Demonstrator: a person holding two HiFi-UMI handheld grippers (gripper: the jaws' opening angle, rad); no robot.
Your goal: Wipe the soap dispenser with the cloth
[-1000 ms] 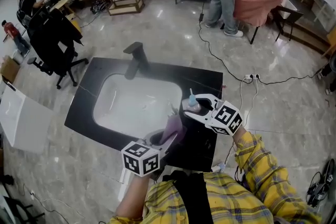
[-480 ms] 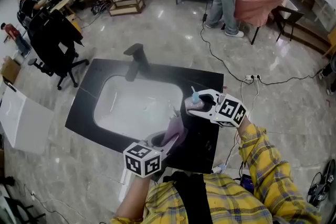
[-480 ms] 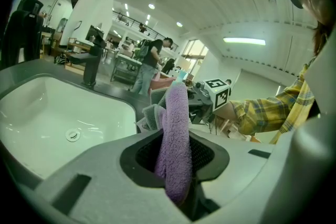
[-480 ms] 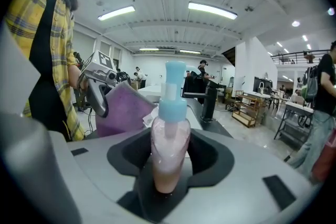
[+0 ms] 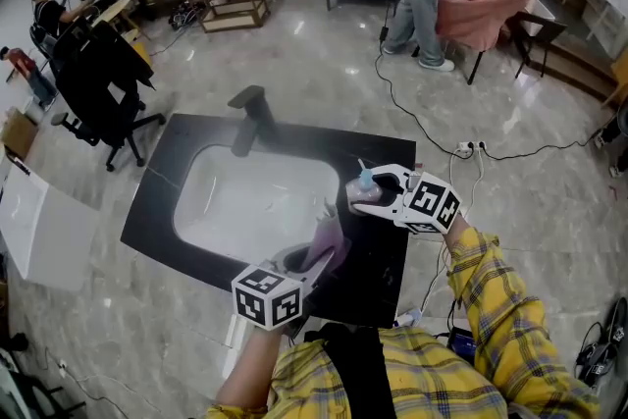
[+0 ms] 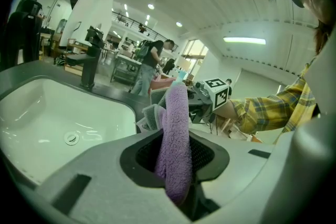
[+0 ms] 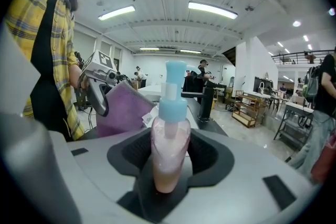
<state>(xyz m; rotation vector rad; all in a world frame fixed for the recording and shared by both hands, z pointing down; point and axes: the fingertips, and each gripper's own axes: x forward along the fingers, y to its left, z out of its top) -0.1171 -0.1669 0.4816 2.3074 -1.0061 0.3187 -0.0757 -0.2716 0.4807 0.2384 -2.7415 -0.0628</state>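
My right gripper point(image 5: 378, 190) is shut on a soap dispenser point(image 7: 169, 147), a clear bottle of pink soap with a light blue pump; in the head view the soap dispenser point(image 5: 363, 186) is held above the black counter's right part. My left gripper point(image 5: 316, 255) is shut on a purple cloth point(image 5: 325, 245), which stands up folded between the jaws. The cloth point(image 6: 176, 139) is a short way from the bottle, apart from it. In the right gripper view the cloth point(image 7: 119, 113) shows to the left behind the bottle.
A white sink basin point(image 5: 257, 199) sits in the black counter point(image 5: 177, 162), with a black faucet point(image 5: 250, 118) at its far edge. Cables point(image 5: 422, 128) trail over the marble floor to the right. An office chair point(image 5: 98, 78) and people stand farther off.
The right gripper with the dispenser shifted slightly right and rolled a little. The left gripper with the cloth stayed put.
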